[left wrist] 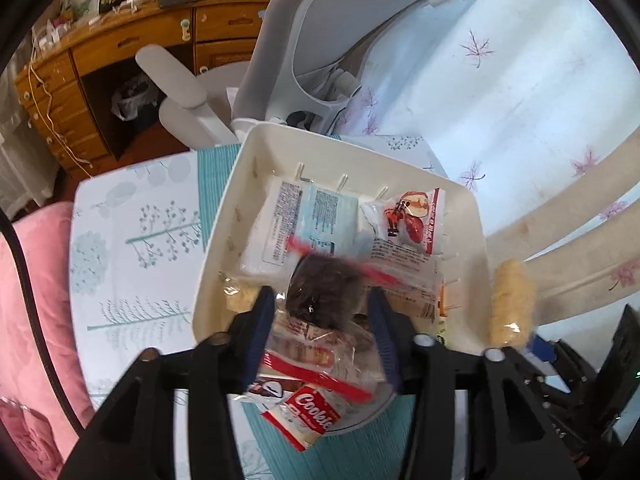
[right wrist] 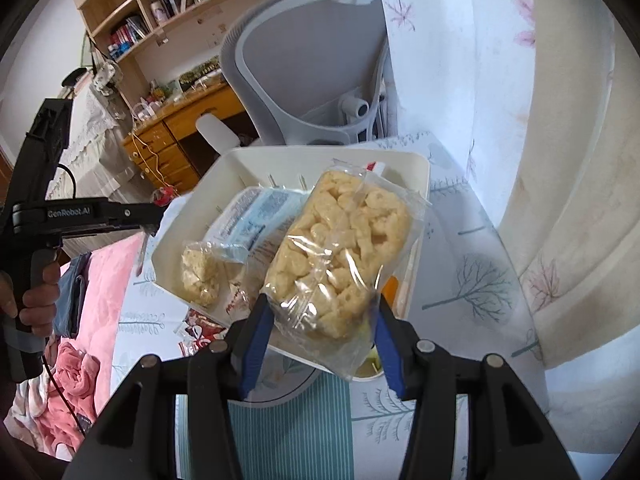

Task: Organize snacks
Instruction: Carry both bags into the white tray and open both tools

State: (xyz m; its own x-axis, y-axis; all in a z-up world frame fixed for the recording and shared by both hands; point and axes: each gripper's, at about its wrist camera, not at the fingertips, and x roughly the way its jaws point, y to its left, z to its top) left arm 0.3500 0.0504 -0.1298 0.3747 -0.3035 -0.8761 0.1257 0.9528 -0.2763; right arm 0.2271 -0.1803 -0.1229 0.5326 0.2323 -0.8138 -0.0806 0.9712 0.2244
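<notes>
Your bench wears a white cloth printed with pale blue-green trees, crossed by a teal ribbed band that runs under the tray. The white plastic tray sits on that cloth, at the far side near the grey chair. On the cloth at the tray's near edge you have a red-and-white "Cookie" packet, beside another red-printed wrapper lying just off the tray's near left corner. Pink bedding borders the bench's left edge.
</notes>
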